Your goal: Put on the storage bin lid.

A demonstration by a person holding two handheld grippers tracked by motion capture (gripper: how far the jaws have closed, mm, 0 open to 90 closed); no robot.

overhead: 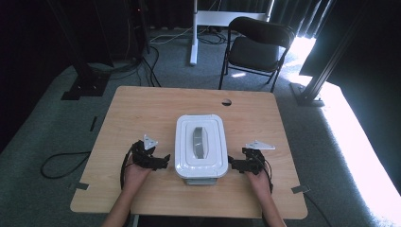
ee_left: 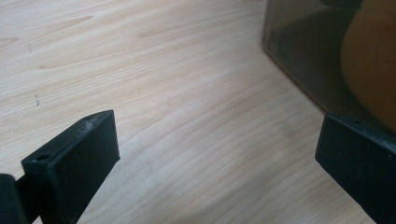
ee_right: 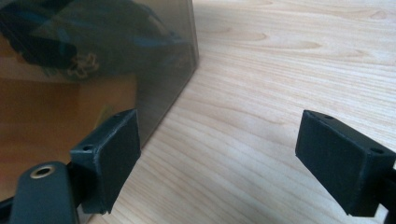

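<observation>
Both pairs of jaws stand wide apart with nothing between them but bare wood. The left gripper sits low over the desk, just to the left of the storage box, near that box's near left corner. In the left gripper view its two black jaws gape over the wood grain, and the tinted see-through wall of the box rises just beyond the right-hand jaw, with something orange showing dimly through it. I cannot tell whether that jaw touches the wall.

The right gripper mirrors it on the other side, held just beside the box's near right corner. In the right gripper view the smoky wall stands right behind the left-hand jaw, and dark blue and orange shapes show faintly through it; the other jaw hangs over open desk.

A hand holds each gripper, the forearms coming in from the near edge, and a cable trails back from each one. Each gripper carries a grey three-cornered plate on top.

The box sits a little nearer than the middle of the desk, its long side running near to far. Its white lid is on, with a grey handle lying along the centre.

Beyond the far edge of the desk a black folding chair stands on grey carpet, with bright light falling across the floor at the right.
</observation>
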